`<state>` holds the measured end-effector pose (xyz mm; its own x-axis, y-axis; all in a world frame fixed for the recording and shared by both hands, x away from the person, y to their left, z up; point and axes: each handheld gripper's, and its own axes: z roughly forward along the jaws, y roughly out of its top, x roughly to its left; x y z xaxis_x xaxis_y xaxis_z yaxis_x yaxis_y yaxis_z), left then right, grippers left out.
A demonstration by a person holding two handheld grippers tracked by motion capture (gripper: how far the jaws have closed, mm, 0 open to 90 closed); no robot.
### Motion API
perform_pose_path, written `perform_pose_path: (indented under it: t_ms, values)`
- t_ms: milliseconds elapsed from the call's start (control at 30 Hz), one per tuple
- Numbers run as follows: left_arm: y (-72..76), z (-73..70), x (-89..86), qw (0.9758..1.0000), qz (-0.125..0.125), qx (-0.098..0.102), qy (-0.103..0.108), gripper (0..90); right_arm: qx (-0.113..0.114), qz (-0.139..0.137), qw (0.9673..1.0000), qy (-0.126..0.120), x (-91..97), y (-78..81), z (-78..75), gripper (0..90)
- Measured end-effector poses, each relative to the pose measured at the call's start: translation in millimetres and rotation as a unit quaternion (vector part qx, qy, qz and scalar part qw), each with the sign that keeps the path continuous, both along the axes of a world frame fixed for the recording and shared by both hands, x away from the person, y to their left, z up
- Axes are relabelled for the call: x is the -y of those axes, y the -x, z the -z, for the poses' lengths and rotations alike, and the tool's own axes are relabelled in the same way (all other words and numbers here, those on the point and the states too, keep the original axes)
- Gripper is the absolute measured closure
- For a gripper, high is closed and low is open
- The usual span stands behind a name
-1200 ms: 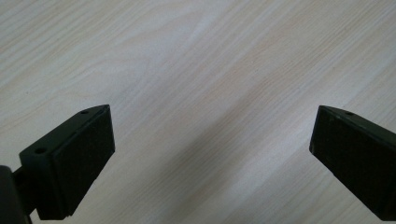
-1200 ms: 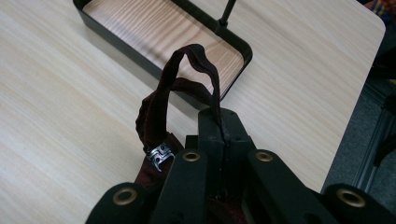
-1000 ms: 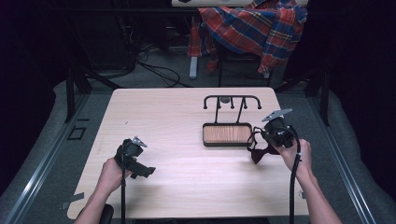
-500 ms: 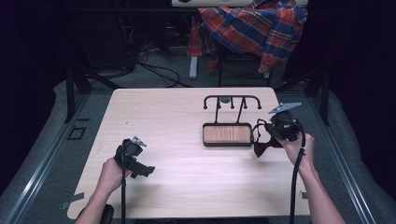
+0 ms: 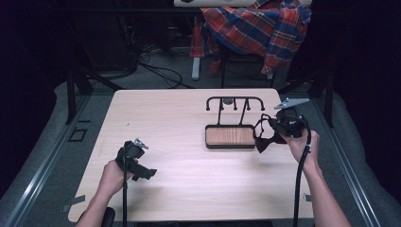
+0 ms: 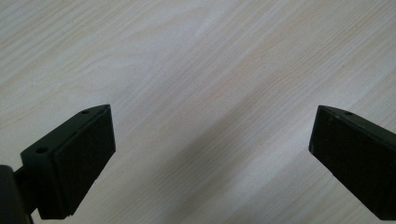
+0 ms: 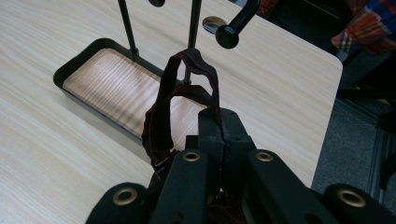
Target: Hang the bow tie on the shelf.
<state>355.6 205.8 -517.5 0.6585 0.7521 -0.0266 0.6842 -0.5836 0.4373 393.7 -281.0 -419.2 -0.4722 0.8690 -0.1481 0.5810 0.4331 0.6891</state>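
Observation:
My right gripper is shut on a dark maroon fabric band, which hangs in a loop from its jaws just right of a black stand. In the right gripper view the band loops up over the closed jaws of the gripper. The stand has a wooden tray base and a black rail with knobbed ends; a knob and the tray lie just ahead. My left gripper hovers open over bare tabletop at the front left, with nothing between the jaws.
The light wooden table stretches between the two hands. A plaid shirt hangs over a chair behind the table's far edge. Cables lie on the floor beyond. The table's right edge is close to my right hand.
My right gripper has risen and moved slightly away and rightward with the band, which now hangs higher beside the tray. The left gripper has barely shifted.

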Motion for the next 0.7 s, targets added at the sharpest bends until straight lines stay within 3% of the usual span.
perform_pose_path:
  t_ms: [300,500,700]
  values:
    - [0.1,0.0,-0.3,1.0000,0.005,-0.003,-0.004,0.5,0.003,0.000,1.0000,-0.003,-1.2,-3.4,-2.6,89.4]
    - [1.2,-0.6,0.3,1.0000,0.009,-0.001,-0.003,0.4,0.022,0.002,0.9997,-0.011,-2.6,-4.1,-8.3,89.4]
    - [0.5,-0.5,-1.0,1.0000,0.009,-0.001,0.000,0.5,0.028,0.008,0.9995,-0.010,-4.0,-6.8,-9.1,89.4]
